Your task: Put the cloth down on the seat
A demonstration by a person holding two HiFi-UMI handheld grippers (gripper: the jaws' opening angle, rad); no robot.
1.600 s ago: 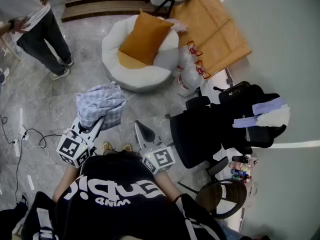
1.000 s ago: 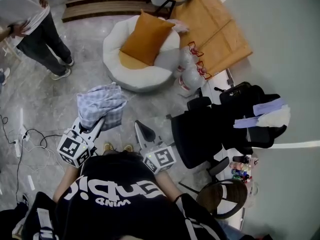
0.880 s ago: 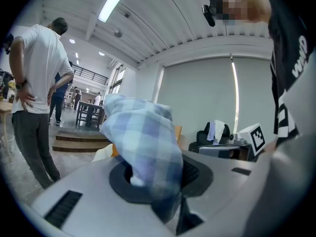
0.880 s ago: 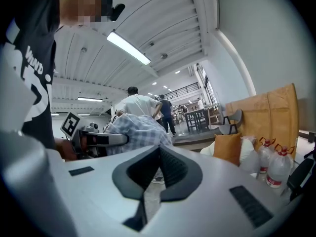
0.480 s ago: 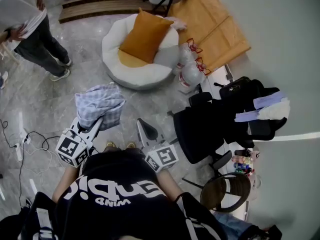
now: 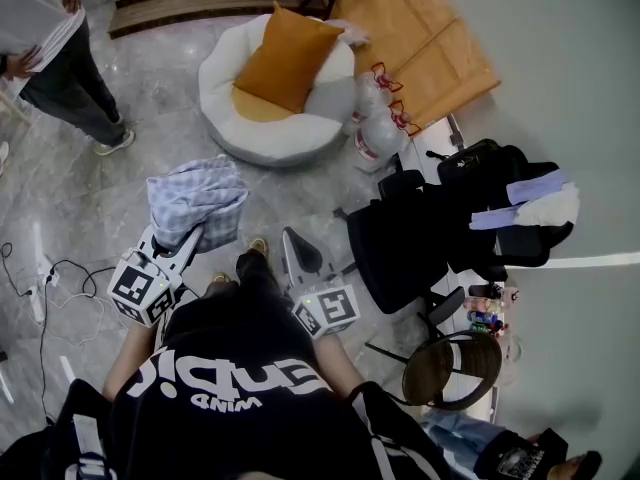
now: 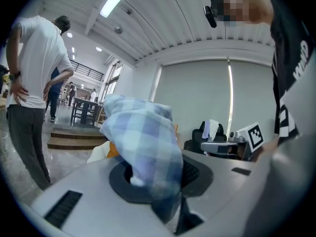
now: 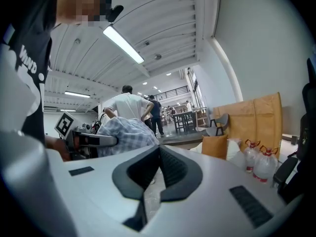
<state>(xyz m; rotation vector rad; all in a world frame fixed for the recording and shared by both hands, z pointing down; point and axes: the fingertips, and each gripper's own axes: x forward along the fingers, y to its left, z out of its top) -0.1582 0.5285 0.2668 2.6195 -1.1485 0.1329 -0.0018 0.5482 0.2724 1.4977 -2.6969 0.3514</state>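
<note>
A blue plaid cloth (image 6: 195, 198) hangs bunched from my left gripper (image 6: 190, 236), which is shut on it. In the left gripper view the cloth (image 7: 148, 142) fills the space between the pads and drapes over them. The seat (image 6: 225, 128) is a round white pouf on the floor ahead, with an orange cushion (image 6: 285, 58) leaning on it. The cloth is well short of it, in the air. My right gripper (image 6: 300, 253) is shut and holds nothing. Its own view shows the cloth (image 8: 126, 132) to its left and the cushion (image 8: 215, 146) ahead.
A person (image 6: 50, 58) stands at the far left. Two water jugs (image 6: 375, 138) and cardboard sheets (image 6: 420, 38) lie right of the seat. A black office chair (image 6: 400, 248) piled with bags is on the right, with a round stool (image 6: 450, 368) nearer. Cables (image 6: 40, 278) trail on the left floor.
The wearer's leg has stepped forward between the grippers, and both grippers have shifted slightly. The cloth stays gripped on the left. The bystander has drifted toward the left edge.
</note>
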